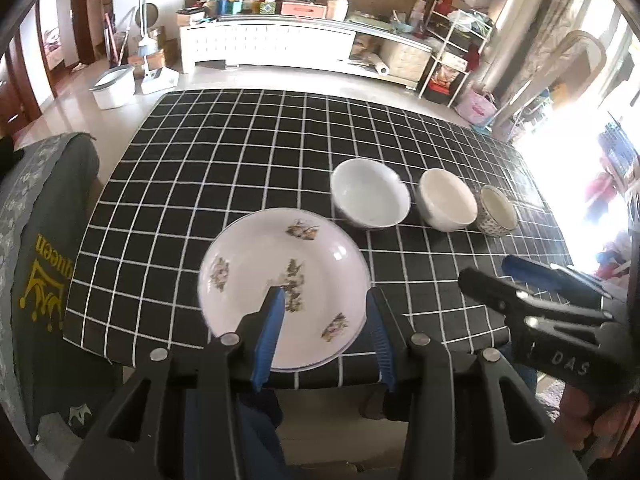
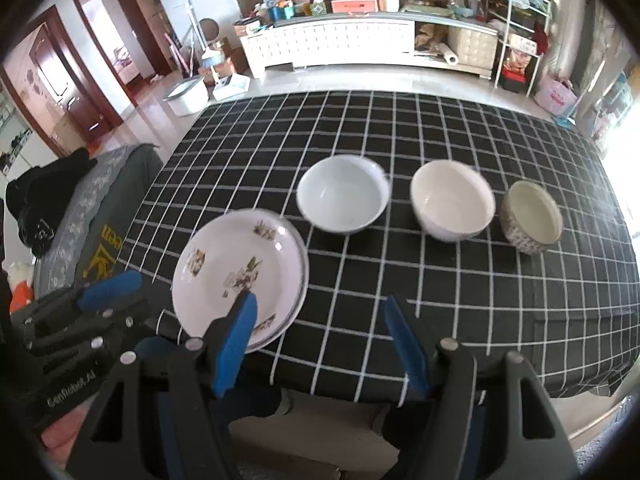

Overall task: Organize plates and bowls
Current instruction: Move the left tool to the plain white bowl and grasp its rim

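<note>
Left tongs and right tongs hang released above the checked desk. A floral plate stack sits beside three bowls.

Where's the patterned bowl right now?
The small patterned bowl stands on the checked tablecloth, at the right end of the bowl row in both wrist views, right of the cream bowl and farthest from the floral plate.

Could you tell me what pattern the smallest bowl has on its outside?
A blue-and-white lattice print on the smallest bowl, clearest in the right wrist view.
</note>
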A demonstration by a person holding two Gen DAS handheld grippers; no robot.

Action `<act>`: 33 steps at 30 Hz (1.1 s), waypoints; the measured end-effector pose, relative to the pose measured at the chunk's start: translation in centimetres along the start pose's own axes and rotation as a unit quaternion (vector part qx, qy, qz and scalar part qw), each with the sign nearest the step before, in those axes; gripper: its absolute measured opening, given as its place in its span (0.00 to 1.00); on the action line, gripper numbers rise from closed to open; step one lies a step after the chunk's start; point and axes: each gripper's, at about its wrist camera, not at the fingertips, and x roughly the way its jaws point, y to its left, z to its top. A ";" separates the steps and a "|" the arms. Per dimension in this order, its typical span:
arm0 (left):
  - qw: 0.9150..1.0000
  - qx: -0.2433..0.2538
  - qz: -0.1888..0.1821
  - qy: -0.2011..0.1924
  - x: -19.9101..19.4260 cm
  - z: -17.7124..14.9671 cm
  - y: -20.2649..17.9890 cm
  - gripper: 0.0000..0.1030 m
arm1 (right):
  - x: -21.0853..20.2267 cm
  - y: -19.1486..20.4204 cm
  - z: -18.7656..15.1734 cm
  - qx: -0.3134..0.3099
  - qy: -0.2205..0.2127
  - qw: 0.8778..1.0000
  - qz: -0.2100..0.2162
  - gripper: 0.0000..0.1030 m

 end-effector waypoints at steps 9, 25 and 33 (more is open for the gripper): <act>1.000 0.010 0.008 0.011 1.4 3.7 -1.1 0.38 | 1.0 -2.1 3.2 0.026 0.016 0.999 0.013 0.69; 0.997 -0.016 -0.012 0.079 10.1 9.3 -0.5 0.38 | 8.8 -5.7 8.3 0.083 0.079 0.991 0.075 0.65; 0.994 -0.028 -0.029 0.104 14.1 10.5 -0.4 0.34 | 12.6 -7.5 9.3 0.111 0.103 0.986 0.069 0.48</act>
